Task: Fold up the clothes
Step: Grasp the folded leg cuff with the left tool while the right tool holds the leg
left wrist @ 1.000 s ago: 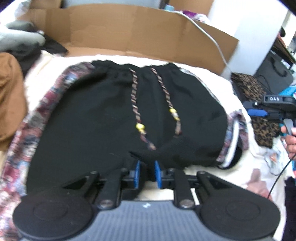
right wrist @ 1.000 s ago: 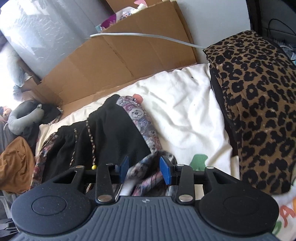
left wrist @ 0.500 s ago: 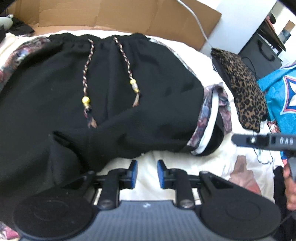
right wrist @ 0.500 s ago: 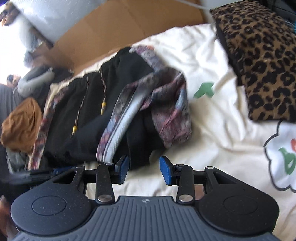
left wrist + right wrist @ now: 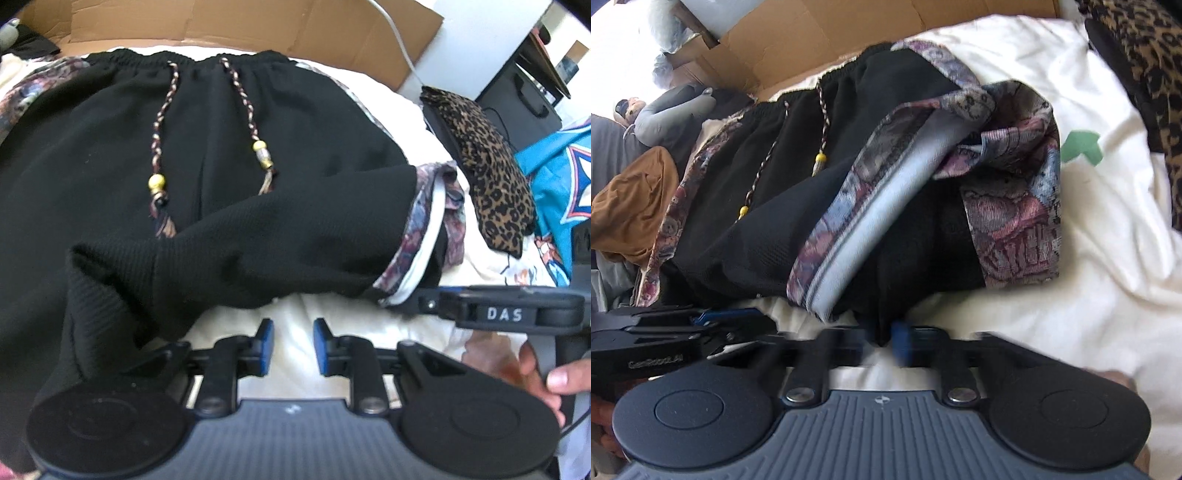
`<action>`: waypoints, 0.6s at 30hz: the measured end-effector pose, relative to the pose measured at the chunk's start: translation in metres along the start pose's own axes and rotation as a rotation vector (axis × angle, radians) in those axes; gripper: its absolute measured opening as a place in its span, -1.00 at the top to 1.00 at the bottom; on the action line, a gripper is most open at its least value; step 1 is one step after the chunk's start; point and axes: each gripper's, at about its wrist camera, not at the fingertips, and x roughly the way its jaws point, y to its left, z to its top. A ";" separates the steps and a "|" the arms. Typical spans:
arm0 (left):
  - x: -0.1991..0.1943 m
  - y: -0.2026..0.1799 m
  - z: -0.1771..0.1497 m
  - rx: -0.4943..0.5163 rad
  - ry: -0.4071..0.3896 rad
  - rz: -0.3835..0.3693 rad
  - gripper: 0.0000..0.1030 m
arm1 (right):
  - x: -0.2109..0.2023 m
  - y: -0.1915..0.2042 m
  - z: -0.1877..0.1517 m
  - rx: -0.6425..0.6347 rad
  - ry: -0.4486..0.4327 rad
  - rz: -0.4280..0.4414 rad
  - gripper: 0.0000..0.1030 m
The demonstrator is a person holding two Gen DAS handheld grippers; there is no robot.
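Note:
Black shorts (image 5: 229, 155) with patterned side stripes and a beaded drawstring lie on a white sheet, waistband at the far side. One leg is folded over, its patterned hem (image 5: 871, 206) turned up. My left gripper (image 5: 293, 345) is open and empty over the sheet, just short of the shorts' near edge. My right gripper (image 5: 886, 341) is closed on the black hem of the shorts' leg (image 5: 912, 266); its fingers are blurred. The right gripper also shows in the left wrist view (image 5: 413, 301), at the hem.
A leopard-print cushion (image 5: 484, 162) lies right of the shorts, with a blue garment (image 5: 557, 173) beyond it. Flattened cardboard (image 5: 229, 22) stands behind the bed. Brown cloth (image 5: 631, 199) and a grey pillow (image 5: 676, 110) lie to the left.
My left gripper let go of the shorts' crotch, opened and drew back. My right gripper released the patterned hem, dropped lower and closed on the black hem edge.

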 end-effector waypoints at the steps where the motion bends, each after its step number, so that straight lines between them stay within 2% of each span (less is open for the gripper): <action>1: 0.000 -0.002 0.002 0.002 0.001 -0.003 0.53 | -0.002 0.000 0.000 0.010 0.005 0.010 0.93; 3: -0.003 -0.006 0.005 0.011 -0.007 -0.019 0.52 | -0.012 -0.001 -0.001 0.050 -0.009 0.046 0.94; 5: -0.011 -0.012 0.007 0.034 -0.028 -0.036 0.42 | -0.022 -0.002 -0.002 0.089 -0.021 0.082 0.94; 7: -0.019 -0.018 0.007 0.052 -0.050 -0.048 0.24 | -0.034 -0.001 -0.004 0.127 -0.031 0.118 0.95; 9: -0.026 -0.023 0.007 0.063 -0.067 -0.068 0.18 | -0.046 0.003 -0.004 0.147 -0.044 0.146 0.95; 18: -0.046 -0.045 0.019 0.095 -0.117 -0.115 0.12 | -0.104 0.006 0.007 0.198 -0.107 0.207 0.95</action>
